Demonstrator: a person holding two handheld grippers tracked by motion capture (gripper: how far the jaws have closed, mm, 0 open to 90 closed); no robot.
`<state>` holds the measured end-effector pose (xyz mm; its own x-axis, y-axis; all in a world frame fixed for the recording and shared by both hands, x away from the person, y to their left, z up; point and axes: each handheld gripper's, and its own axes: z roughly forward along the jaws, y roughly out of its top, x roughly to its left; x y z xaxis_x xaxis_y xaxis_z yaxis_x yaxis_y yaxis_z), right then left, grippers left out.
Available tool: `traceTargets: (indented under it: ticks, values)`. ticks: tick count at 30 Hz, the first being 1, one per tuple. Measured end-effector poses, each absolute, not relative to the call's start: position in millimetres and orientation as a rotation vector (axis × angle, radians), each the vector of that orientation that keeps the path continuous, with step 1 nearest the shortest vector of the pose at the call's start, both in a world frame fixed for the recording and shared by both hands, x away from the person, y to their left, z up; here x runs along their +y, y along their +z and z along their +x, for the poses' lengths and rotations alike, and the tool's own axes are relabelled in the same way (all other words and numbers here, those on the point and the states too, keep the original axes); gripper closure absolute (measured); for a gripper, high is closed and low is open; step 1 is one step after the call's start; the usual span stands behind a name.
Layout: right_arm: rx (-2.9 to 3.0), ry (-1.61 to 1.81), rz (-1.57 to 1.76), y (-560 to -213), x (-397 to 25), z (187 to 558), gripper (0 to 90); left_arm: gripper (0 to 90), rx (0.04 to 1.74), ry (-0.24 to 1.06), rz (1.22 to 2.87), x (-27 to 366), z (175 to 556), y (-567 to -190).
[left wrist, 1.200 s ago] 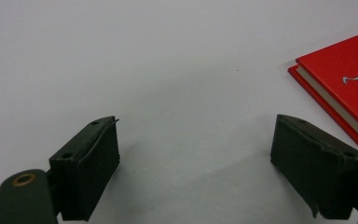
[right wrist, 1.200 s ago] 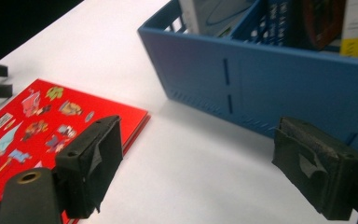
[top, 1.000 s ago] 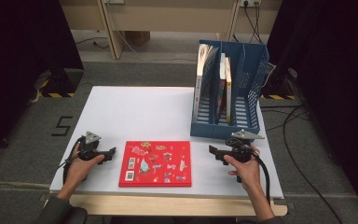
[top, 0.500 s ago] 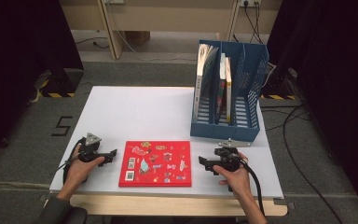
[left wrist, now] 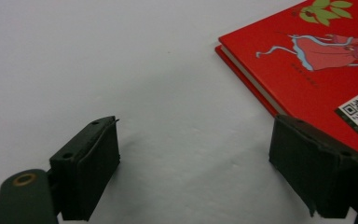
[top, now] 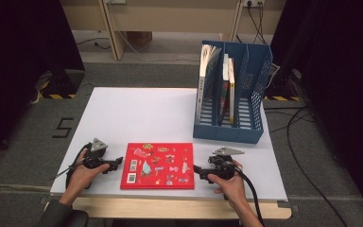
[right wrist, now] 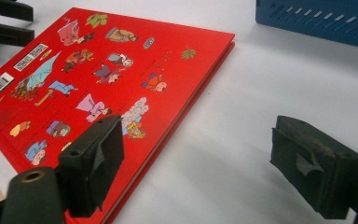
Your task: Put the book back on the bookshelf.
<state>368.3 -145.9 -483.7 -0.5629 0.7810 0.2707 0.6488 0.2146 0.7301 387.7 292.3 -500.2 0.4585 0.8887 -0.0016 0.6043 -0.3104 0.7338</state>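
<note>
Closing in on the red book point(top: 157, 165) from the right, the right gripper point(top: 197, 168) has slid inward since a second ago and now sits just beside the book's right edge, jaws wide and holding nothing. Left gripper point(top: 118, 161) has stayed put at the book's left edge, also wide and empty; book lies flat on the white surface point(top: 137, 113) near its front edge, blue file rack point(top: 231, 94) behind, so a two-sided pickup looks about to start

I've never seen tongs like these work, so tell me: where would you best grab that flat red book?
Probably at a side edge. The red book lies flat on the table, so only its thin edges offer a bite. The open right tongs already straddle its right edge; come in low from that side.
</note>
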Motion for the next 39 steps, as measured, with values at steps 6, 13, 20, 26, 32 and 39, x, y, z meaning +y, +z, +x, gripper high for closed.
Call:
traceTargets:
  ticks: [6, 13, 20, 26, 32, 39]
  values:
    - [2.385, 1.259, 1.359, -491, -133, 365, 18.2, 15.3, 1.220, 0.506, 2.051, 288, 385, -500]
    - [2.398, 1.265, 1.344, -491, -128, 364, 18.3, 26.2, 1.194, 0.487, 2.073, 284, 380, -496]
    - [2.386, 1.263, 1.355, -492, -127, 365, 18.7, 49.7, 1.140, 0.459, 2.101, 273, 368, -493]
    - [2.367, 1.261, 1.375, -492, -130, 367, 19.1, 33.4, 1.071, 0.403, 2.135, 258, 359, -494]
    - [2.327, 1.261, 1.422, -492, -133, 368, 18.4, 15.7, 1.010, 0.371, 2.170, 245, 354, -496]
    - [2.269, 1.281, 1.491, -493, -135, 367, 18.2, 15.5, 1.009, 0.370, 2.169, 242, 354, -496]
